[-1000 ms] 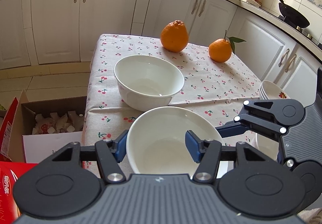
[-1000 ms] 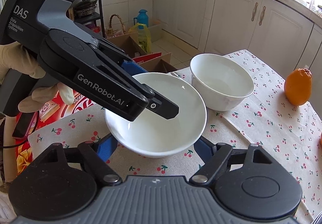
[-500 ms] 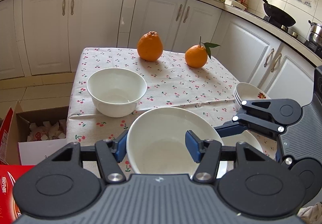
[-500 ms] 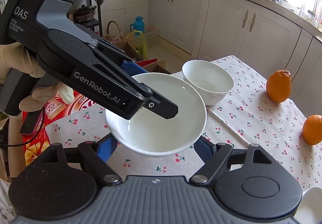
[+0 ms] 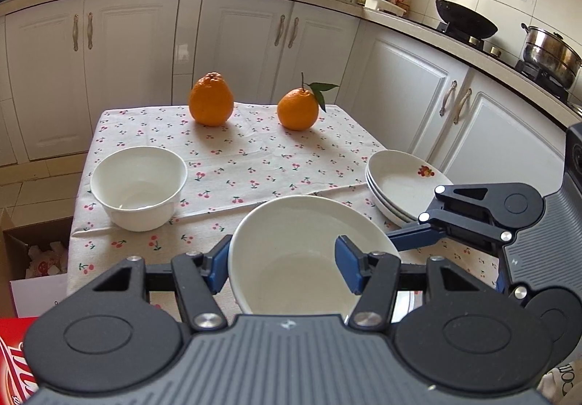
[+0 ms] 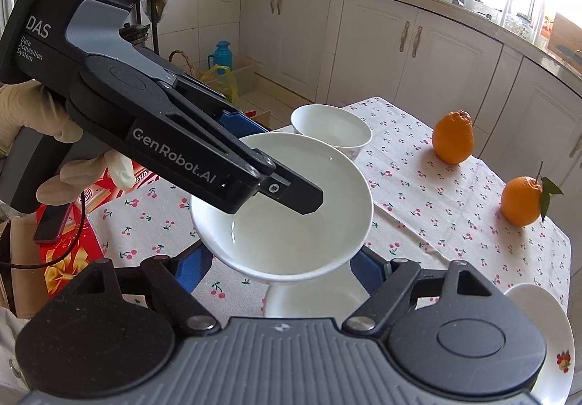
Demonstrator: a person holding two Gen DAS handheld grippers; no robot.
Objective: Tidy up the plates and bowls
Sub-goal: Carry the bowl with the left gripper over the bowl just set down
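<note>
A white bowl (image 5: 302, 252) hangs above the cherry-print table, held by both grippers. My left gripper (image 5: 283, 266) is shut on its wall, one pad outside the left rim and the other inside. My right gripper (image 6: 280, 266) is shut on the bowl (image 6: 283, 208) low down, a blue pad on each side of its base. Its finger (image 5: 411, 239) shows at the bowl's right edge in the left wrist view. A second white bowl (image 5: 138, 186) stands at the table's left. A stack of white plates (image 5: 400, 186) with a fruit motif sits at the right edge.
Two oranges (image 5: 211, 99) (image 5: 298, 110) rest at the far end of the tablecloth (image 5: 254, 157). A white dish (image 6: 309, 299) shows partly under the held bowl. A cardboard box (image 5: 32, 259) and a red carton (image 5: 14, 354) lie on the floor left of the table. White cabinets ring the room.
Both grippers have carried the bowl up and to the right across the table. The second bowl has slid left in view and the plate stack has come fully into sight.
</note>
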